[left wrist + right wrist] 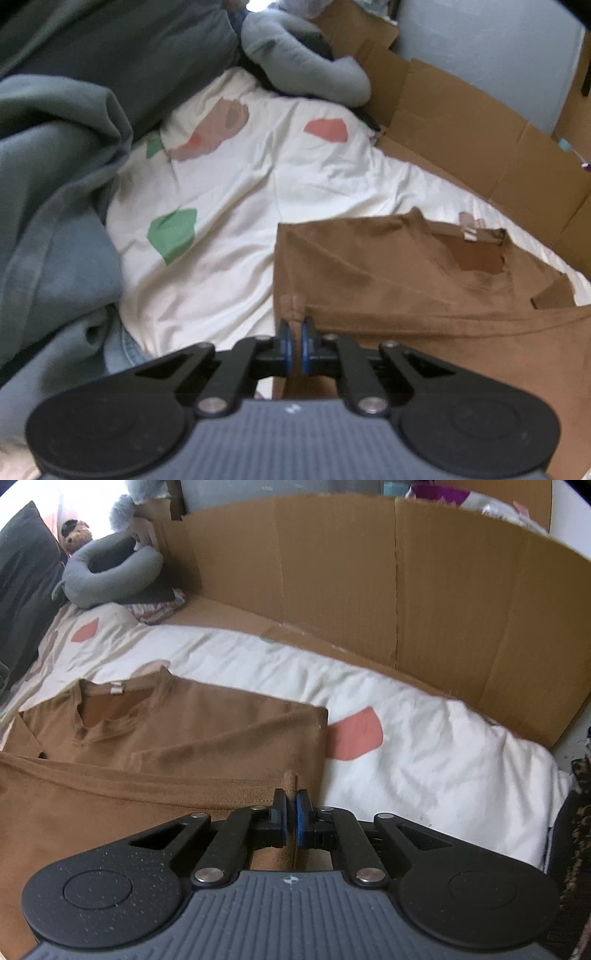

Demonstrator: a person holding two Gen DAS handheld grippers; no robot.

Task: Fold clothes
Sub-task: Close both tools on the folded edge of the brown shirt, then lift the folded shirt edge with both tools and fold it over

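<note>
A brown shirt [388,266] lies on a white bedsheet [221,192] with coloured patches, its neckline and label toward the far side. My left gripper [295,326] is shut on a pinched fold at the shirt's left edge, lifted slightly off the sheet. In the right wrist view the same brown shirt [166,731] spreads to the left. There my right gripper [291,797] is shut on a raised fold of its right edge. The near hem of the shirt is hidden under both grippers.
A grey blanket [48,192] is heaped at the left of the bed. A grey ring pillow [110,572] and a soft toy [75,535] sit at the far end. Cardboard panels [369,590] stand along the far side of the bed, also cardboard [461,129].
</note>
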